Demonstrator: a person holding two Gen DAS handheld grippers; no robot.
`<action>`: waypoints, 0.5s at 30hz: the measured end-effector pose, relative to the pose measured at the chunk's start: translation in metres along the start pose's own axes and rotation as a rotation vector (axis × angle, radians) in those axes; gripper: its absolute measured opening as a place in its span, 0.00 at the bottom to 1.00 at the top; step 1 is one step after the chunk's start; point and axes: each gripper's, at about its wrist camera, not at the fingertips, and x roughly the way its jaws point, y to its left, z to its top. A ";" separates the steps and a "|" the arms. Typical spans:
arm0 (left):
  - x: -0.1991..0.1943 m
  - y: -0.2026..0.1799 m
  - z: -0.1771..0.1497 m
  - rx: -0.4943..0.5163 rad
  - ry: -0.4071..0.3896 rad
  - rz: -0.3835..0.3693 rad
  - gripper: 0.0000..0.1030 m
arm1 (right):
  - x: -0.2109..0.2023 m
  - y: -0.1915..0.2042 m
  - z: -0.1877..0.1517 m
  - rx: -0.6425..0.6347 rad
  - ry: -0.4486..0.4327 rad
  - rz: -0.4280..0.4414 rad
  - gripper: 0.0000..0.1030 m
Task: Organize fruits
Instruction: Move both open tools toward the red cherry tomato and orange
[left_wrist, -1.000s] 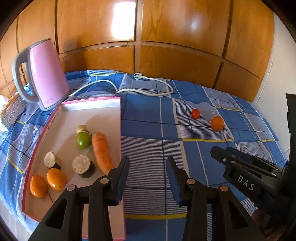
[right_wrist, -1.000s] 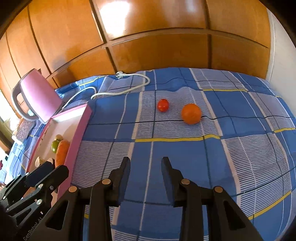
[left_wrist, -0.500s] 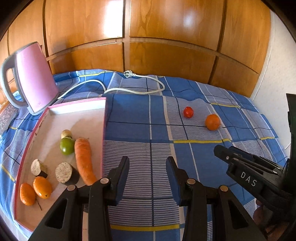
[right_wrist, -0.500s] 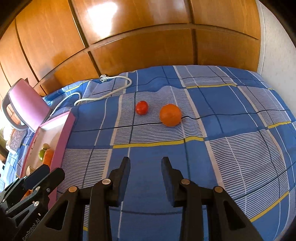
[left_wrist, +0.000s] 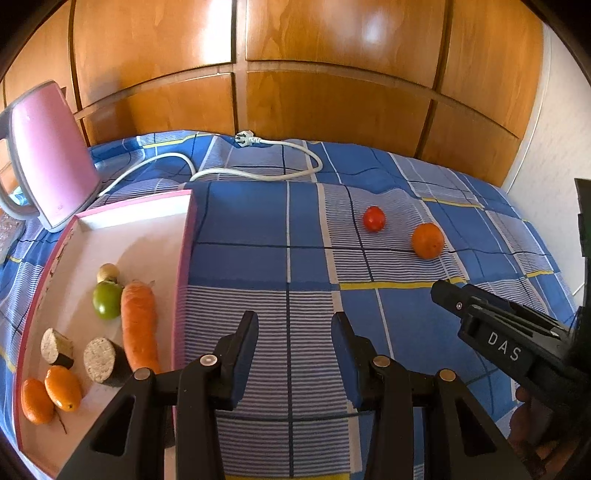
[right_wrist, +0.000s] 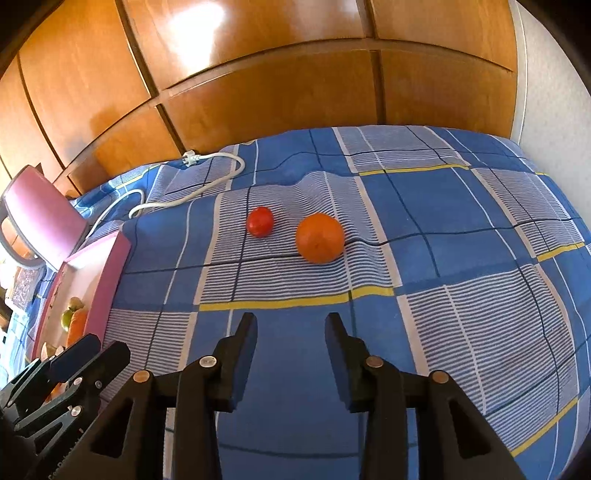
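Opening emptily, right tongs (right_wrist: 291, 332) face orange (right_wrist: 320, 238); left tongs (left_wrist: 294, 332) gape empty beside tray (left_wrist: 181, 280)

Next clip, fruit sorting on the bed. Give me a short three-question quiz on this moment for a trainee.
1. True or false: the orange lies inside the pink tray.
2. Which lies nearer the tray: the orange or the red tomato?
3. What does the right gripper hold between its fingers?

Key: 1. False, it lies on the blue checked cover. 2. The red tomato. 3. Nothing; its jaws are opening and empty.
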 end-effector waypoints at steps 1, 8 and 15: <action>0.001 0.000 0.000 0.000 0.002 -0.001 0.40 | 0.002 -0.001 0.001 0.000 0.002 -0.002 0.38; 0.016 -0.002 0.004 -0.005 0.023 -0.003 0.40 | 0.010 -0.006 0.009 0.001 0.002 0.001 0.38; 0.026 -0.002 0.006 -0.011 0.040 -0.005 0.40 | 0.019 -0.007 0.017 -0.006 -0.002 0.005 0.44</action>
